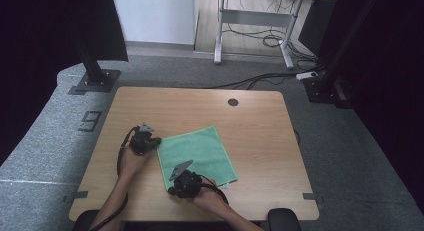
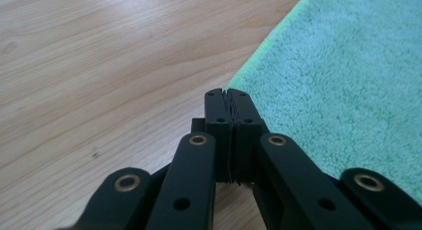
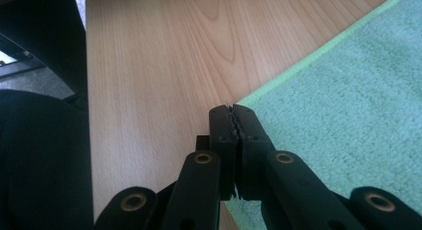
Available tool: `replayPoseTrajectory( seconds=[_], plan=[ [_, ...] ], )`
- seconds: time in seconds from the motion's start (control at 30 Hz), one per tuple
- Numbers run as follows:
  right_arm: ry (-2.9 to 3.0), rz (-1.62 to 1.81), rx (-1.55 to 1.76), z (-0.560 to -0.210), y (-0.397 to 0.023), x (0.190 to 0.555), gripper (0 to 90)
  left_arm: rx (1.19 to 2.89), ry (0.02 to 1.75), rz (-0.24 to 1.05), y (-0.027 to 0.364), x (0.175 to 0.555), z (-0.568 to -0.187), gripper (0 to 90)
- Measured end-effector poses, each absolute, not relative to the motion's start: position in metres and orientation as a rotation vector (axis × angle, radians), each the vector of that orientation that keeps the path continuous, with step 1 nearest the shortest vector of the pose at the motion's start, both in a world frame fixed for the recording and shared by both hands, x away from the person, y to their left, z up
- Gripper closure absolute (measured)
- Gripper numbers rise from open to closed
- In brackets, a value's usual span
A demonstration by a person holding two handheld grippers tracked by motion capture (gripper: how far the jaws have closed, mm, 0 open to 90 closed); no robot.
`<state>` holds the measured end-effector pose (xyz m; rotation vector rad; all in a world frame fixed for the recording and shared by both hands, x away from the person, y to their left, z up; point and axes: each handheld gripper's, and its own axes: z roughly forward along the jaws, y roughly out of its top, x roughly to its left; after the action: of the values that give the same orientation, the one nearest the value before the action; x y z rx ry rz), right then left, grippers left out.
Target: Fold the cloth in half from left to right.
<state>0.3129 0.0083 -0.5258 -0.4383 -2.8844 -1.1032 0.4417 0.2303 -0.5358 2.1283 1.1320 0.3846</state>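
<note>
A green terry cloth (image 1: 200,148) lies flat on the wooden table (image 1: 250,126). My left gripper (image 1: 156,141) sits at the cloth's far-left corner. In the left gripper view its jaws (image 2: 227,94) are pressed together exactly where the corner of the cloth (image 2: 348,70) meets the tips. My right gripper (image 1: 171,190) is at the near-left corner. In the right gripper view its jaws (image 3: 232,109) are likewise shut on the corner of the cloth (image 3: 348,105), and the cloth's edge runs on under them. Both grippers rest low on the tabletop.
Bare wood surrounds the cloth, with a round cable hole (image 1: 233,102) near the far edge. Black frame posts (image 1: 92,66) stand on the floor beyond the table's corners. In the right gripper view a dark sleeve (image 3: 40,155) and the table's near edge are at the left.
</note>
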Motion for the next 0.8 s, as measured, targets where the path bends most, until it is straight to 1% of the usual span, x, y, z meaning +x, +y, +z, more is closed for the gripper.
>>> replayPoseTrajectory(
  seconds=[0.27, 0.4, 0.6, 0.8],
  plan=[
    [-2.889, -1.117, -0.358, -0.52, 0.03, 0.306, 87.0, 2.065, 1.199, 0.342, 0.26, 0.435, -0.526, 87.9],
    [-2.908, -1.119, -0.325, -0.516, 0.037, 0.304, 87.0, 2.045, 1.205, 0.331, 0.265, 0.434, -0.523, 87.9],
    [-2.904, -1.169, -0.354, -0.504, 0.023, 0.305, 87.0, 2.057, 1.16, 0.348, 0.256, 0.435, -0.517, 87.9],
    [-2.911, -1.206, -0.405, -0.497, 0.003, 0.308, 87.0, 2.034, 1.123, 0.349, 0.246, 0.44, -0.511, 87.8]
  ],
)
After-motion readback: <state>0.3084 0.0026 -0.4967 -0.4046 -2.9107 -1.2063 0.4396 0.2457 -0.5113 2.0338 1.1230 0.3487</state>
